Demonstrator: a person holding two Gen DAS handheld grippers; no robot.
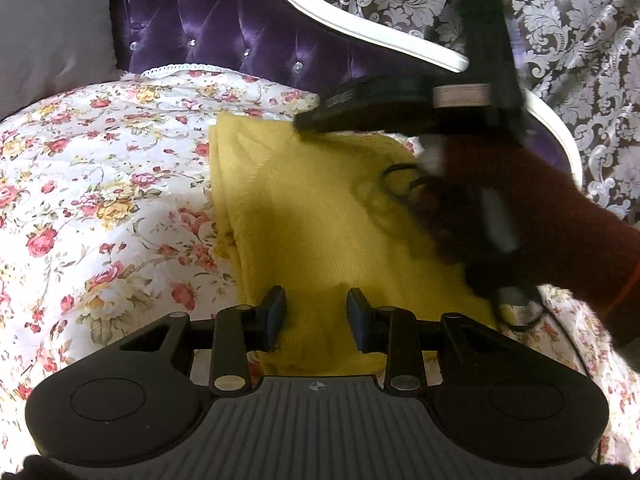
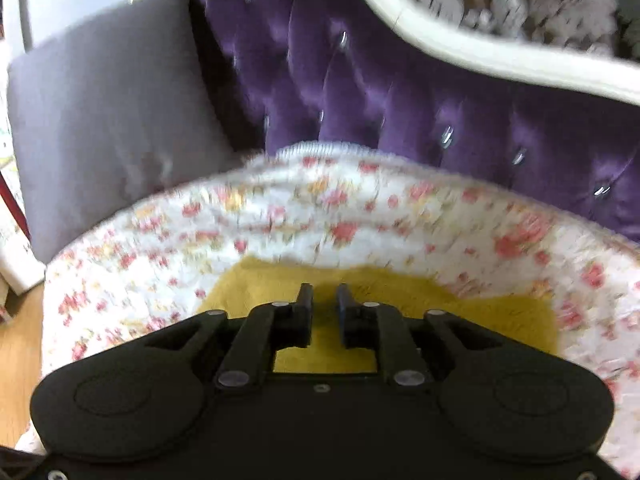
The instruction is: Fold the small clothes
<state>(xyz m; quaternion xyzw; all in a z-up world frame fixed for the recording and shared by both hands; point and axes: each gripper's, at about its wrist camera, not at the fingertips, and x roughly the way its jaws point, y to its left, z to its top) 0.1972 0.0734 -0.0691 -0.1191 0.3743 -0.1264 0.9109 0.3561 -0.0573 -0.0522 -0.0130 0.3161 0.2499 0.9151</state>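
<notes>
Two matte black handheld grippers: the left gripper (image 1: 316, 310) has a ribbed grey centre plate bearing a small crosshair mark, round domed housings at either side, silver pivot pins on its linkage bars and dark blue-black finger pads (image 1: 357, 312). The right gripper (image 2: 324, 312) matches it. A dark red knitted sleeve (image 1: 532, 208) and thin black cable (image 1: 400, 184) show alongside.

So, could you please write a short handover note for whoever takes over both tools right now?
Left tool: open, fingers either side of a raised ridge at the near edge of the yellow garment, not pinching.
Right tool: open, empty, over the garment's far edge.
Garment: lies folded on the floral bedspread, layered edges on its left side.
Left to do: check the fold is neat, finish any last fold.
</notes>
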